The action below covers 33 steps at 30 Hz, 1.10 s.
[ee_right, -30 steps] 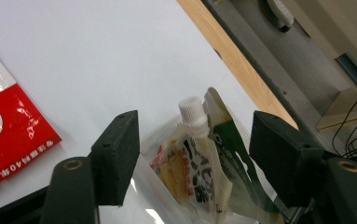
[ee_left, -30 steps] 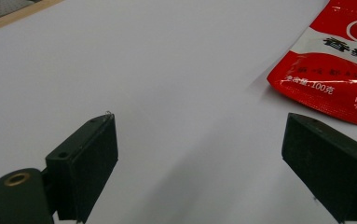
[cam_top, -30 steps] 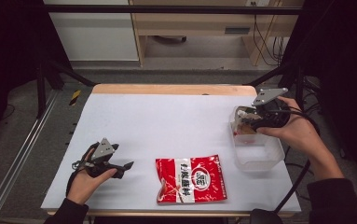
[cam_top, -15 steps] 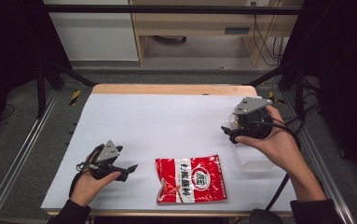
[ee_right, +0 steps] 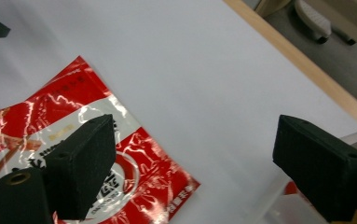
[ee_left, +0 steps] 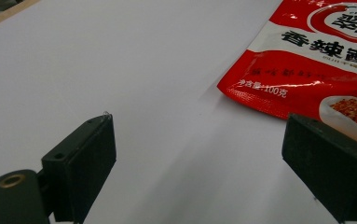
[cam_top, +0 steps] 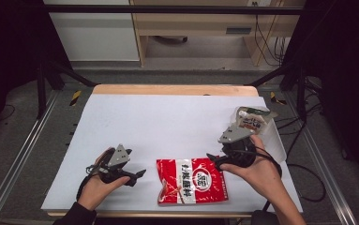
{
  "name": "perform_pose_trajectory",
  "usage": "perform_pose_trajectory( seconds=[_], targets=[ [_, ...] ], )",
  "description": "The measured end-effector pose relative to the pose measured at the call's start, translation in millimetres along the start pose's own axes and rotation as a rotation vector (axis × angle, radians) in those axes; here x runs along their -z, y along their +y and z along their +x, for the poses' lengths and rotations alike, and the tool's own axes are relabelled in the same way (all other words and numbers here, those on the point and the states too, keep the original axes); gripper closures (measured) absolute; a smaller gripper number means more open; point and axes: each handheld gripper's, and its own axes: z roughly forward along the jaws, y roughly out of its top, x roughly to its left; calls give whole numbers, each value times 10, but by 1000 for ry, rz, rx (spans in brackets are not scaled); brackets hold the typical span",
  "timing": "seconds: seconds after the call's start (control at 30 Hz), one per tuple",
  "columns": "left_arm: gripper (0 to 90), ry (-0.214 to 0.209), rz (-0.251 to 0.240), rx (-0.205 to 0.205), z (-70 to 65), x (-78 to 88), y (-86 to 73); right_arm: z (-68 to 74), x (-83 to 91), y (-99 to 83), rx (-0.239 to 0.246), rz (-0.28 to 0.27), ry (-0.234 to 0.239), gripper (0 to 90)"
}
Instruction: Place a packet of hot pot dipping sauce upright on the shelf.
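A red seasoning packet [cam_top: 191, 180] lies flat on the white table near the front edge. My left gripper [cam_top: 137, 176] rests just left of it, open, with nothing between its jaws. In the left gripper view [ee_left: 204, 158] the packet's corner [ee_left: 316, 60] lies ahead to the right. My right gripper [cam_top: 213, 160] hovers at the packet's upper right corner. Its jaws have just been opening and stand wide, with nothing held. The right gripper view [ee_right: 195, 135] has the packet [ee_right: 143, 177] under the left jaw.
A clear plastic container [cam_top: 273, 140] stands at the table's right edge with another packet [cam_top: 251, 121] leaning inside; its rim [ee_right: 288, 205] appears by my right jaw. The white table sheet [cam_top: 168, 122] is bare behind. A wooden strip [cam_top: 172, 89] bounds the far edge.
My right hand has come away from above the container, moving left and down to the red packet, its jaws wider. The left hand has slid slightly right toward the packet.
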Motion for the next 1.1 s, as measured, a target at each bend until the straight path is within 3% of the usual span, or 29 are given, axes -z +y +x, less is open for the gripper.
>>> perform_pose_trajectory(
  seconds=[0.57, 0.83, 1.1],
  targets=[
    [98, -31, 2, -32, -191, -79, 58, 304, -180, -620, -103, 57, 125, 158],
    [97, -50, 7, -43, -265, -105, 67, 351, -237, -872, -137, 93, 163, 162],
    [94, -68, 14, -53, -319, -133, 72, 331, -242, -954, -158, 123, 196, 112]
  ],
)
